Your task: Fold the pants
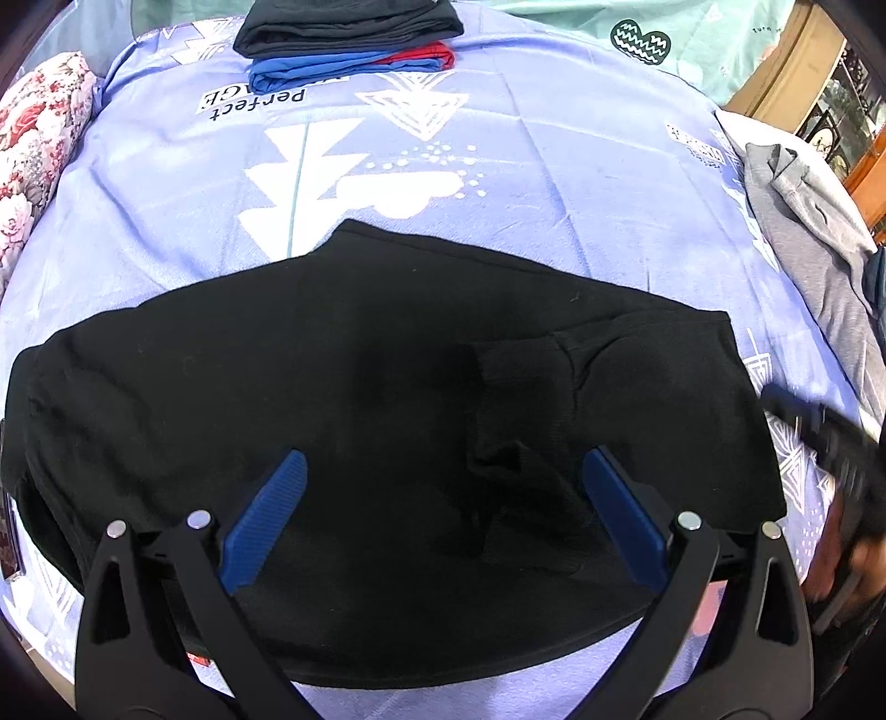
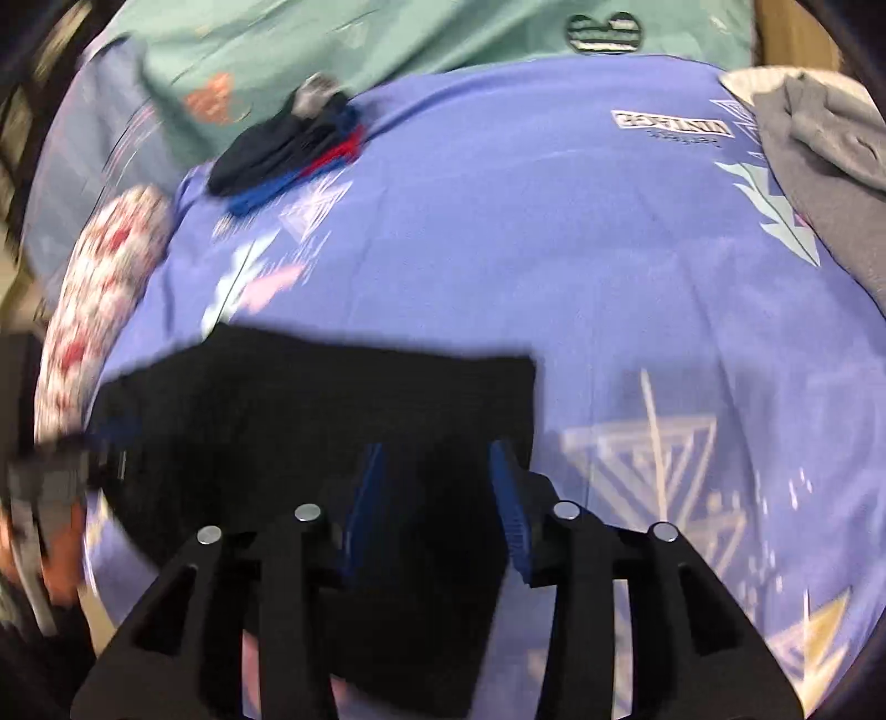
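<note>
Two black grippers with blue ribbed pads are held above the folded black cotton pants (image 1: 354,387), which are laid flat on a lilac printed bedsheet (image 1: 554,183). The left gripper (image 1: 443,509) is spread wide, nothing pinched; the right gripper (image 2: 437,498) is partly parted, nothing seen gripped. Farther off, a folded stack of black, blue and red garments (image 1: 349,50) is seen, with a crumpled grey garment (image 1: 819,243) at the right edge.

black pants (image 1: 360,354), lilac white-printed sheet (image 1: 554,183), floral pillow (image 1: 39,144)
</note>
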